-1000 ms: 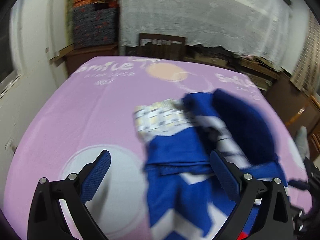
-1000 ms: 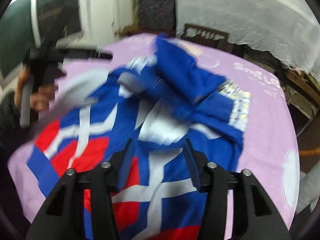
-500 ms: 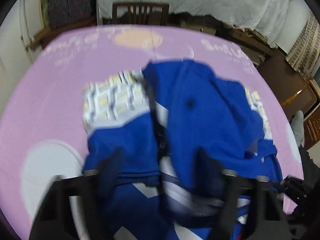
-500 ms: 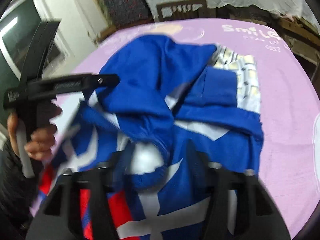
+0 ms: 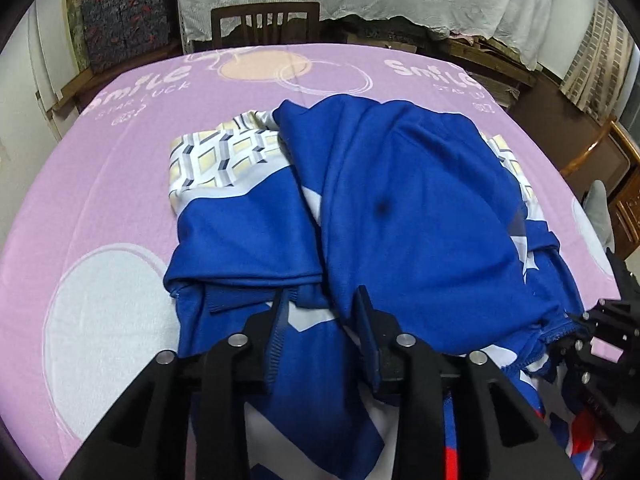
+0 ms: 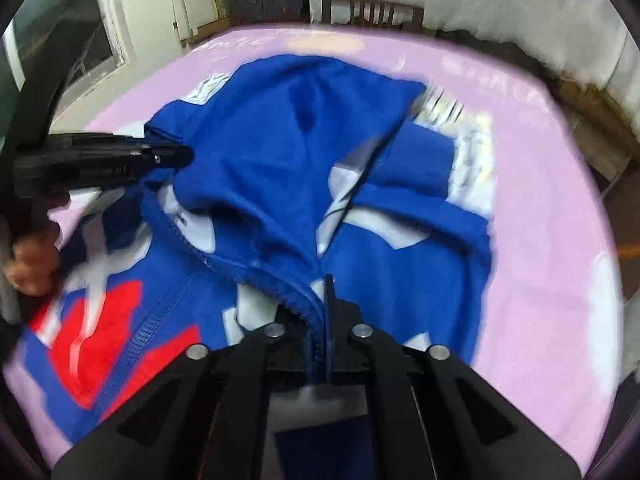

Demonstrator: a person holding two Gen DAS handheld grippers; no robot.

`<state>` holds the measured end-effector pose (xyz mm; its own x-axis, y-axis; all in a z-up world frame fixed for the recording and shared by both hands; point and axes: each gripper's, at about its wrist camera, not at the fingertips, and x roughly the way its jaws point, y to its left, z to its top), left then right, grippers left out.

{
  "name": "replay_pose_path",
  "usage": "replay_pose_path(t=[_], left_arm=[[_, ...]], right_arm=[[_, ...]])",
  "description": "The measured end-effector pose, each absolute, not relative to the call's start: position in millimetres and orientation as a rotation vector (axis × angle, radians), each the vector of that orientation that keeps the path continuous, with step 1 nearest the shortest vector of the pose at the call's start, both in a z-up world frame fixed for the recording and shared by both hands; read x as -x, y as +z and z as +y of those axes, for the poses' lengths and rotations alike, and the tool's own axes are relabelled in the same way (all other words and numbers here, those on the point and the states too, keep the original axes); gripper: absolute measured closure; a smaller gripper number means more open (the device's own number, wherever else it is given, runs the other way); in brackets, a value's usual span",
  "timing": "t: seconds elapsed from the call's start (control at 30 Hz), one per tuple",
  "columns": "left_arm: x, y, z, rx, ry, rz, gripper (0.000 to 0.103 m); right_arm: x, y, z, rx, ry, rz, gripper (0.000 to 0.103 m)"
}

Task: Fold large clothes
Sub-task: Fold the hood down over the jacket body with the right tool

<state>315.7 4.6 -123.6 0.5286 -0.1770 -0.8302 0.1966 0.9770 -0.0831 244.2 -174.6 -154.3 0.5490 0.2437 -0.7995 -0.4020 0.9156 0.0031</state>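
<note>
The right gripper is clamped on the ribbed hem of the hoodie, directly at its fingertips. The left gripper has its fingers partly apart with blue cloth between them; I cannot tell if it really pinches this cloth. The hoodie lies crumpled in the middle of the sheet, its long axis going away from both grippers toward the chair. I judge the right gripper is nearer to the hem, so it should lead the fold.
</note>
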Motion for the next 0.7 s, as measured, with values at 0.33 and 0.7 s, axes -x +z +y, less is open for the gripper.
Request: replay_pose_path(t=[0.33,0.7], left_arm=[[-303.2,-74.2,-4.3,-0.042,-0.268,0.831,0.051],[-316.4,-118.4,-18.6,-0.178,-0.245,0.917,0.049]], right_arm=[[-249.9,-95.4,-194.8,-0.046,0.451,0.814,0.091],[-243.2,-82.2,-207.1,-0.035,0.41,0.777,0.045]])
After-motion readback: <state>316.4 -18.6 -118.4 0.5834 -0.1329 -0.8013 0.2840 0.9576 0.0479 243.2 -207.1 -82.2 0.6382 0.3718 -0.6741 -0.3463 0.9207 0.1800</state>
